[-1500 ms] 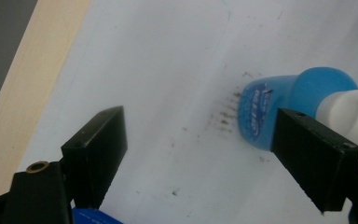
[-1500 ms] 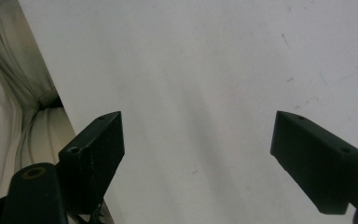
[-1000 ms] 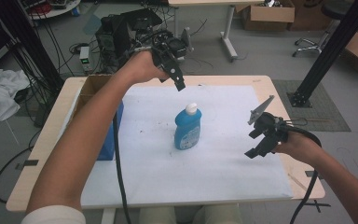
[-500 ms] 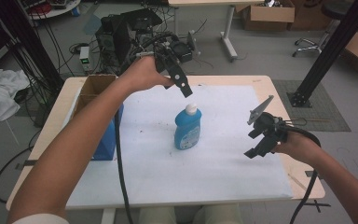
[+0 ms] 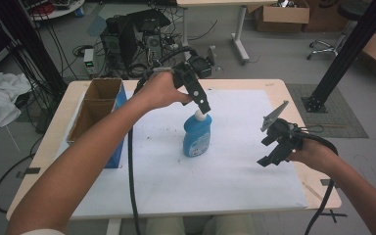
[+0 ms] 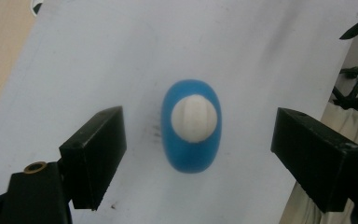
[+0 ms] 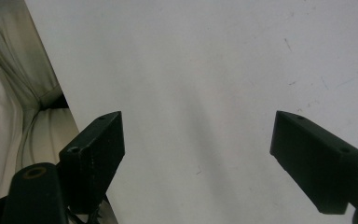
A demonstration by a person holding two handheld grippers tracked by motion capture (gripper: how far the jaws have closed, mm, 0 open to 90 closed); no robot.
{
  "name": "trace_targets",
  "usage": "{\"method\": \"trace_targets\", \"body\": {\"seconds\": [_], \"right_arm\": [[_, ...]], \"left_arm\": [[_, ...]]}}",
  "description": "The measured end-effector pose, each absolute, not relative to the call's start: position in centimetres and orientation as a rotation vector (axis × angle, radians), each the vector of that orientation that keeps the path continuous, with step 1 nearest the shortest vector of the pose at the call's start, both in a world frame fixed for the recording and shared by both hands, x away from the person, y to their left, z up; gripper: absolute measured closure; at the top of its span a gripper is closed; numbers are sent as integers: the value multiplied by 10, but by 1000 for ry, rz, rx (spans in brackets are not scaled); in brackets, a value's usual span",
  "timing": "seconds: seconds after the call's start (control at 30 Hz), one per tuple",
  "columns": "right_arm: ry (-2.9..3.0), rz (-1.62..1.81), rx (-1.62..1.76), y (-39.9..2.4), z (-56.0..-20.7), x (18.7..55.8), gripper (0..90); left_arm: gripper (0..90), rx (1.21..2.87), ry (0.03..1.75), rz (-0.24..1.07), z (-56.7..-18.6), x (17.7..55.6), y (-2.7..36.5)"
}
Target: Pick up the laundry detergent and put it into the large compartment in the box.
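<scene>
Room: cluttered workshop floor with cables, electronics and cardboard boxes behind a light wooden table (image 5: 279, 88) covered by a white sheet (image 5: 235, 161).
Side box: open brown cardboard box with blue sides (image 5: 95, 115) at the table's left edge, well apart from the action.
Bottle: upright blue plastic bottle with a rounded white cap (image 5: 198, 137), near the sheet's middle, untouched.
Left gripper (image 6: 198, 154): directly above the cap, jaws spread wide to either side, nothing held.
Right gripper (image 7: 198, 158): off to the right over bare sheet, jaws spread, idle.
Progress: 0 grasps made; approach looks nearly aligned. Lowering, closing on the bottle and lifting are left.
</scene>
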State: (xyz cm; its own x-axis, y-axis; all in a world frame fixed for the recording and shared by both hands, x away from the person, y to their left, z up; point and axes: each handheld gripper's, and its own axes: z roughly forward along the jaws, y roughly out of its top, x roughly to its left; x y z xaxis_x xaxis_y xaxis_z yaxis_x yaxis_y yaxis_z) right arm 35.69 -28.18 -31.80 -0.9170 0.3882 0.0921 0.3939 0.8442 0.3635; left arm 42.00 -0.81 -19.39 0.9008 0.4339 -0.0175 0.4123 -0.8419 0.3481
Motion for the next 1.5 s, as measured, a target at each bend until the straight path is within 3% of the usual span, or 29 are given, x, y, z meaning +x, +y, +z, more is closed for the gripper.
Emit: {"method": "trace_targets", "body": {"seconds": [1.5], "right_arm": [[-2997,-587,-619,-282,-325,358,180]], "left_arm": [[186,2821,691,70,-273,428,-29]]}}
